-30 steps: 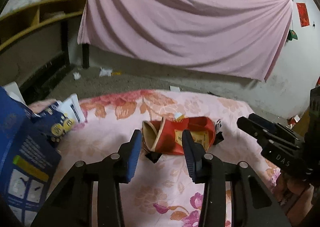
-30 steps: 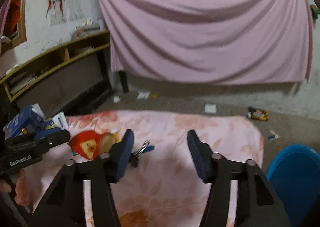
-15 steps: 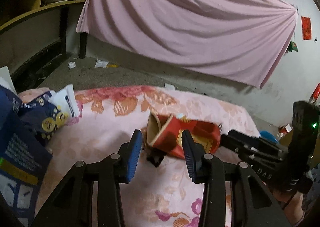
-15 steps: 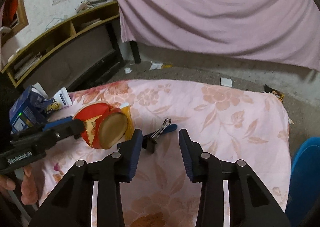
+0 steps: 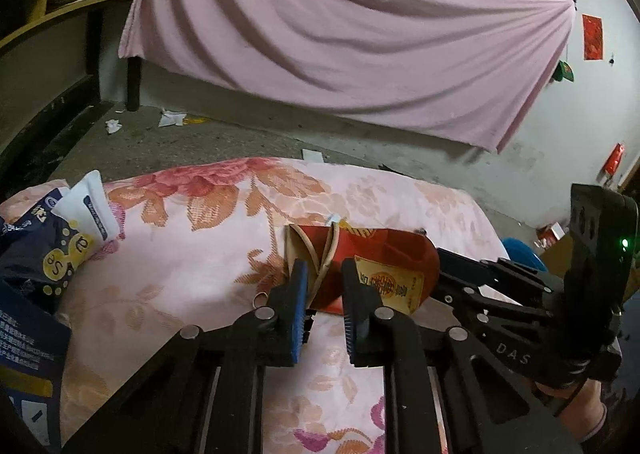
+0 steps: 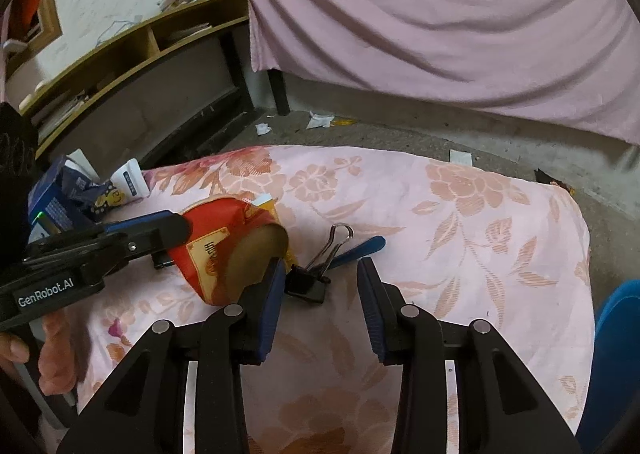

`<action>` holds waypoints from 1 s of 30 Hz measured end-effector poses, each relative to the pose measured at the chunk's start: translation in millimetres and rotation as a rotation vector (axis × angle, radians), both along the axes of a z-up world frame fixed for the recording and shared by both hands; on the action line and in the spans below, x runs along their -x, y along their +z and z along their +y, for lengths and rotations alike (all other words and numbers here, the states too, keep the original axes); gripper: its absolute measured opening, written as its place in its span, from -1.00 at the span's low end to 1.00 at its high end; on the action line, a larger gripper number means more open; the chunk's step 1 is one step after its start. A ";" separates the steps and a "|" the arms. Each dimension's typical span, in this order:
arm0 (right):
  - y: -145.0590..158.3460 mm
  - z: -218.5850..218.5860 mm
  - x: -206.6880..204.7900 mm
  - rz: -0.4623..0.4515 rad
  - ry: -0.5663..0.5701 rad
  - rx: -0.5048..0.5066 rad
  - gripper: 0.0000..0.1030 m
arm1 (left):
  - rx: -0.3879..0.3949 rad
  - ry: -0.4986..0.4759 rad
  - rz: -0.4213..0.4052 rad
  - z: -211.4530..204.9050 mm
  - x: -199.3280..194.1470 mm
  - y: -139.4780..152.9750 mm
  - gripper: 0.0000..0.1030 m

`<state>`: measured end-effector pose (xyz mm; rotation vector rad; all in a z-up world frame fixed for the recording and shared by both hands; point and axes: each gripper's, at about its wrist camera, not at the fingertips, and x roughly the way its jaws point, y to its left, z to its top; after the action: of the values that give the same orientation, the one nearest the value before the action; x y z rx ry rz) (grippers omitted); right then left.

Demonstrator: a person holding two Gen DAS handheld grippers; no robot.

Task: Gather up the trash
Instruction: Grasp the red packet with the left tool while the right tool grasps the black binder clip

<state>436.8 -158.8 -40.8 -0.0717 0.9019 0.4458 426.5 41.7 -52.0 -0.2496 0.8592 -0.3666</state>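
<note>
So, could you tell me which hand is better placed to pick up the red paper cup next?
Left. The left tongs already straddle the crushed rim of the red paper cup, pads on either side. The right tongs are open by the black binder clip, with the cup off to their side.

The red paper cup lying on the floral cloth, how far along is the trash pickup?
Nothing looks collected yet. In hand: the left gripper straddles the rim of the crushed red paper cup, apparently not yet clamped, while the open right gripper hovers over the black binder clip. Left: the cup, the dark blue snack wrapper and white tube on the pink floral cloth.
</note>
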 end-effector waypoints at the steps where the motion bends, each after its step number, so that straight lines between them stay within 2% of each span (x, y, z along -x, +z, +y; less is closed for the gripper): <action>1: 0.1 0.3 0.3 0.001 0.000 -0.001 -0.35 | -0.003 -0.004 -0.001 -1.4 0.3 -0.4 -0.76; 7: -3.1 -6.7 -2.2 0.037 -0.008 -0.050 -0.35 | -0.012 -0.028 -0.014 -5.0 8.4 0.2 -0.88; 12: -5.2 -12.4 -3.4 0.069 -0.016 -0.099 -0.36 | -0.010 -0.008 -0.038 -1.8 20.1 3.0 -0.99; 18: -4.0 -10.9 -0.1 0.067 -0.011 -0.098 -0.37 | -0.031 0.037 -0.089 -1.0 40.5 9.8 -0.99; 25: -3.4 -8.4 3.0 0.064 0.011 -0.092 -0.36 | -0.077 0.133 -0.168 5.0 60.8 21.4 -0.99; 30: -8.3 -1.3 1.4 0.079 0.025 -0.055 -0.36 | -0.091 0.168 -0.166 7.1 60.3 20.4 -0.99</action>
<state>435.4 -160.1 -49.1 -0.0149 0.9665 0.4994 366.2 48.8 -31.6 -0.2027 0.6846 -0.1883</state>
